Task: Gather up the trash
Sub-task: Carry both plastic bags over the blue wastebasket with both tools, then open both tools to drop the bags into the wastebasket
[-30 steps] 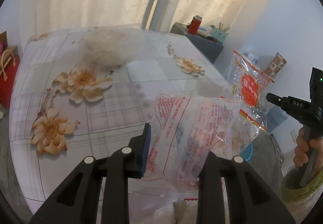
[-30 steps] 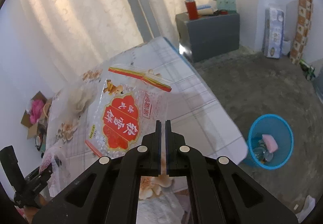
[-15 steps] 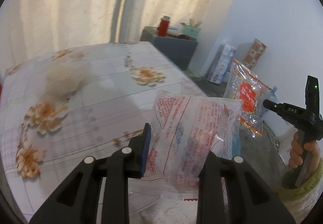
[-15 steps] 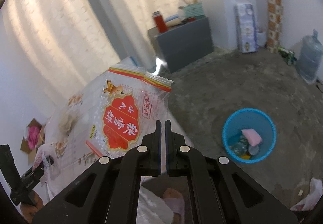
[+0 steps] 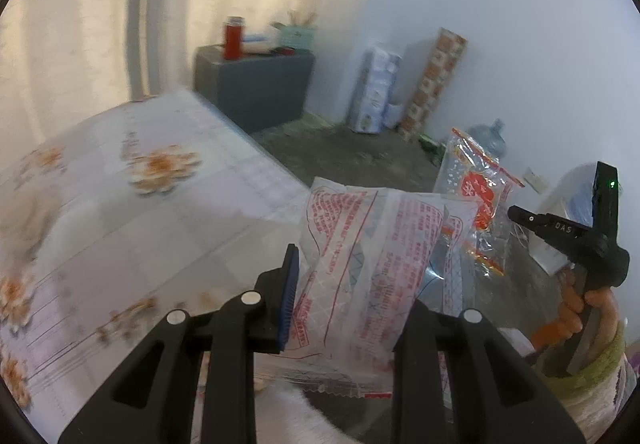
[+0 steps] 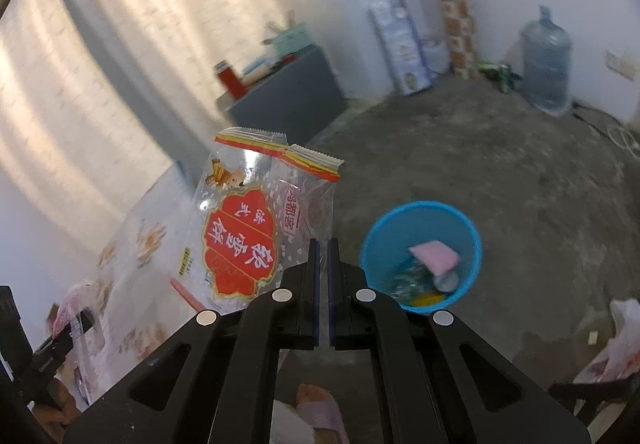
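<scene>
A clear plastic snack wrapper with a red scalloped label stands up from the right claw, whose jaws are pressed nearly together on the wrapper's lower edge. To its right on the grey floor sits a round blue plastic bin with a pink scrap and other litter inside. The left claw, jaws parted wide, has a crumpled translucent bag with red print between its fingers, beside the flower-patterned table.
</scene>
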Demonstrator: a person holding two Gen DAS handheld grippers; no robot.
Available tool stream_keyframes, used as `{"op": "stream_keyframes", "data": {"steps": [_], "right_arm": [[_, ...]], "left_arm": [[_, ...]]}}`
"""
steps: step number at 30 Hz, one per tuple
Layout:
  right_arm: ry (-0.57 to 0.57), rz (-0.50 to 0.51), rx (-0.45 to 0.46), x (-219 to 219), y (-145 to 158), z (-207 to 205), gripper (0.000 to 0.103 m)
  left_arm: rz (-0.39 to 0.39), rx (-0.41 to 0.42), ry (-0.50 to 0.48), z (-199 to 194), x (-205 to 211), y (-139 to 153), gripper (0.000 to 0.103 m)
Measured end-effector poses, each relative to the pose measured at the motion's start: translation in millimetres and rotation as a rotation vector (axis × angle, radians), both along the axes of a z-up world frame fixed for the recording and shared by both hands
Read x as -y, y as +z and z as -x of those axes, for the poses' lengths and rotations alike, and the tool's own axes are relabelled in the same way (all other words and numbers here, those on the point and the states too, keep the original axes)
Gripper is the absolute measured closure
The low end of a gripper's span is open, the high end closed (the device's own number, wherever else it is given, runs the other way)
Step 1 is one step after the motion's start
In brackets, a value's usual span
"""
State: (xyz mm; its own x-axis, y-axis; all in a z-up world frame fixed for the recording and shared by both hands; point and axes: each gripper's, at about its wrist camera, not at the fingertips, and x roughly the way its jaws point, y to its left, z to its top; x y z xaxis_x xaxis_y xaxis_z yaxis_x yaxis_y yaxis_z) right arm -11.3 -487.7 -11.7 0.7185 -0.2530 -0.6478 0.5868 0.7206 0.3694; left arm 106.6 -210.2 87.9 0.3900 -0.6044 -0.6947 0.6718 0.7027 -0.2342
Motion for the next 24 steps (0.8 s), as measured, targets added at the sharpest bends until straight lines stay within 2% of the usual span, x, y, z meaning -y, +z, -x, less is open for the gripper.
{"op": "stream_keyframes", "data": {"steps": [6, 11, 18, 24], "right_arm": [[-0.123, -0.033, -0.021, 41.7, -22.1, 36.0, 0.101], [-0.214, -0.064, -0.073, 71.0, -49.4, 55.0, 0.101], [-0.268, -0.135, -0.175, 97.1, -102.5, 50.8, 0.101], [-0.283, -0.202, -0.255, 122.9, -147.0, 33.4, 0.101]], "left_arm": [[-0.029, -0.028, -0.12, 0.0, 81.9, -9.2, 0.078], [-0.072, -0.065, -0.195, -3.6, 160.5, -31.8, 0.078], [-0.206, -0.1, -0.238, -10.6, 264.3, -91.7, 0.078], [-0.345, -0.114, -0.243, -24.9, 328.3, -148.3, 0.078]]}}
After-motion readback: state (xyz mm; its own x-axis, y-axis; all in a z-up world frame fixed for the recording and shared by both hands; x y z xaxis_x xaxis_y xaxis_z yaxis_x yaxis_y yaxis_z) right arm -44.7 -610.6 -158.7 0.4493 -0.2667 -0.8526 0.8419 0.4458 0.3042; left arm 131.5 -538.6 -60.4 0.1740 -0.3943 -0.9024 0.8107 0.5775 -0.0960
